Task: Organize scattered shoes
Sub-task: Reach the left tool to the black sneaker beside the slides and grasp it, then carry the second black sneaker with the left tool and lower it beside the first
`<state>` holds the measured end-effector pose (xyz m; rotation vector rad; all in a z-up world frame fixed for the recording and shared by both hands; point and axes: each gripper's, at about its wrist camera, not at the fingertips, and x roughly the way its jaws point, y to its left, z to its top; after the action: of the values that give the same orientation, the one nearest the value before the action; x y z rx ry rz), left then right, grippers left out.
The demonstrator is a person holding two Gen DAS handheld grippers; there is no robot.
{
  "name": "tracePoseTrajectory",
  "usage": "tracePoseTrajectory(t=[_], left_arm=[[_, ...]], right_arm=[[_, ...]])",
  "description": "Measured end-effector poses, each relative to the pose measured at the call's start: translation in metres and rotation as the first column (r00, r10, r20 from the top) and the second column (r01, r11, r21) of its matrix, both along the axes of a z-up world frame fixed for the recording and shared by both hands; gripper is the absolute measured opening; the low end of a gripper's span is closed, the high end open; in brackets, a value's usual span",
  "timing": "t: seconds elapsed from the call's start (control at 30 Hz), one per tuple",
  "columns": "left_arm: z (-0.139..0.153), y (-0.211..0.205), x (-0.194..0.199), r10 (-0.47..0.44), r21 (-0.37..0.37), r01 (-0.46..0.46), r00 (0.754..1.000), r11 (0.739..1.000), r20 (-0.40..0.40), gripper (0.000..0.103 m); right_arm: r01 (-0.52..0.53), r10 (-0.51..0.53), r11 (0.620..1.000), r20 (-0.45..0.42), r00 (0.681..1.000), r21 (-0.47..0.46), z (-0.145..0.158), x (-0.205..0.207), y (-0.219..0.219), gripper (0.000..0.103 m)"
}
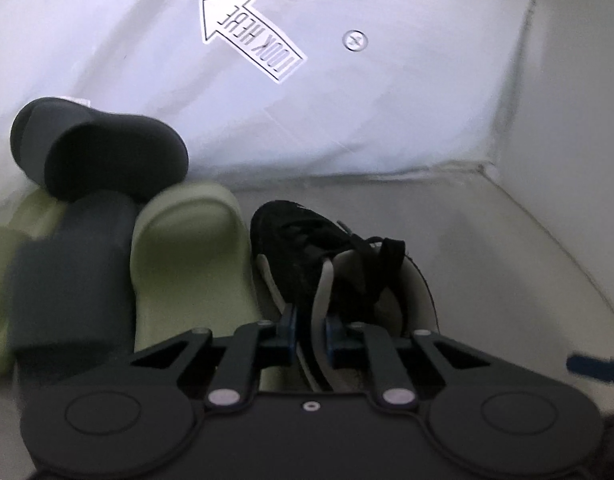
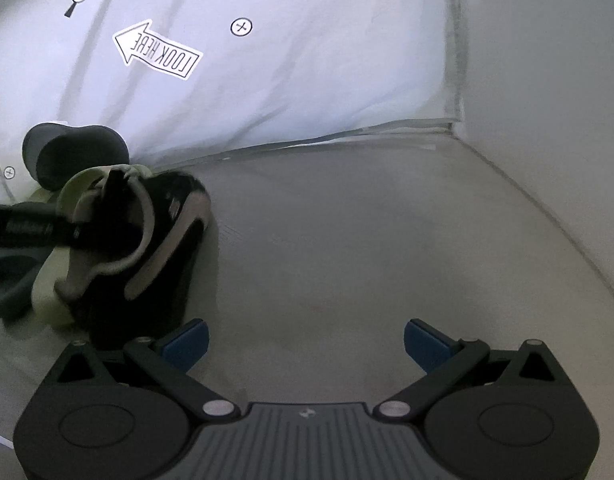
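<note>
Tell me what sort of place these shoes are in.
Probably a staged recording corner, not a lived-in room. A white sheet covers the back wall, carrying a "LOOK HERE" arrow sticker and printed crosshair markers. The black sneaker and green slide lie on a bare grey floor.

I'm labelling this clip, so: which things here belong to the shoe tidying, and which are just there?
Part of the job:
- black lace-up sneaker, clamped by the left hand-held gripper
- light green foam slide
- dark grey foam slides
- open right hand-held gripper

Just there:
- white LOOK HERE arrow sticker
- white backdrop sheet
</note>
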<state>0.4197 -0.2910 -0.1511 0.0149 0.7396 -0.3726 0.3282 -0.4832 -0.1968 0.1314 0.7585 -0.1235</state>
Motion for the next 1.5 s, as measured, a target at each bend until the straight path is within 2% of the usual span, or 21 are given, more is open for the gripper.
tracePoseTrajectory(t=[0.2,0.43,0.53,0.9,0.97,1.0,1.03,1.1,1.17,1.23,1.4,1.5], left_arm=[[0.003,0.014,-0.071,-0.041,0.016,0.041,0.999,0.999,-0.021,0.013],[0.004,0.035,-0.145,-0.054,0.017,0.055,0.998,0.998,-0.039,0.013],[0.004,0.046,-0.178,-0.056,0.020,0.057,0.997,0.998,-0.047,0.013],[0.007,0.075,-0.259,-0.019,0.028,0.021,0.997,0.999,-0.077,0.014],[0.007,0.077,-0.266,-0.003,0.014,0.004,0.997,1.000,-0.073,0.018],[0.007,0.079,-0.269,0.007,0.002,-0.007,0.997,1.000,-0.072,0.027],[0.008,0.081,-0.273,0.018,-0.012,-0.019,0.997,1.000,-0.069,0.043],[0.013,0.086,-0.278,0.039,-0.031,-0.041,0.998,0.999,-0.049,0.060],[0.022,0.095,-0.286,0.058,-0.046,-0.059,0.998,0.997,-0.009,0.061],[0.030,0.103,-0.292,0.064,-0.045,-0.063,0.998,0.997,0.013,0.069],[0.045,0.140,-0.300,0.088,-0.051,-0.085,0.994,0.995,0.061,0.072],[0.050,0.164,-0.298,0.131,-0.082,-0.125,0.989,0.989,0.065,0.072]], right_arm=[[-0.016,0.016,1.000,-0.003,1.000,-0.005,0.014,-0.047,0.006,0.103],[-0.113,0.113,0.993,0.003,0.994,-0.024,0.027,-0.117,0.025,0.103],[-0.143,0.143,0.989,0.000,0.990,-0.027,0.029,-0.135,0.023,0.103],[-0.240,0.240,0.970,-0.018,0.971,-0.032,0.037,-0.200,0.046,0.103],[-0.253,0.252,0.967,-0.030,0.967,-0.041,0.037,-0.211,0.050,0.103],[-0.251,0.250,0.967,-0.033,0.968,-0.047,0.037,-0.214,0.052,0.103],[-0.250,0.248,0.967,-0.036,0.968,-0.053,0.037,-0.217,0.053,0.103],[-0.258,0.256,0.965,-0.039,0.966,-0.048,0.038,-0.220,0.056,0.102],[-0.282,0.282,0.959,-0.042,0.959,0.004,0.037,-0.221,0.060,0.102],[-0.304,0.306,0.952,-0.041,0.951,0.038,0.035,-0.219,0.066,0.101],[-0.361,0.360,0.932,-0.045,0.932,-0.014,0.034,-0.208,0.089,0.101],[-0.388,0.386,0.922,-0.058,0.920,-0.013,0.035,-0.205,0.093,0.101]])
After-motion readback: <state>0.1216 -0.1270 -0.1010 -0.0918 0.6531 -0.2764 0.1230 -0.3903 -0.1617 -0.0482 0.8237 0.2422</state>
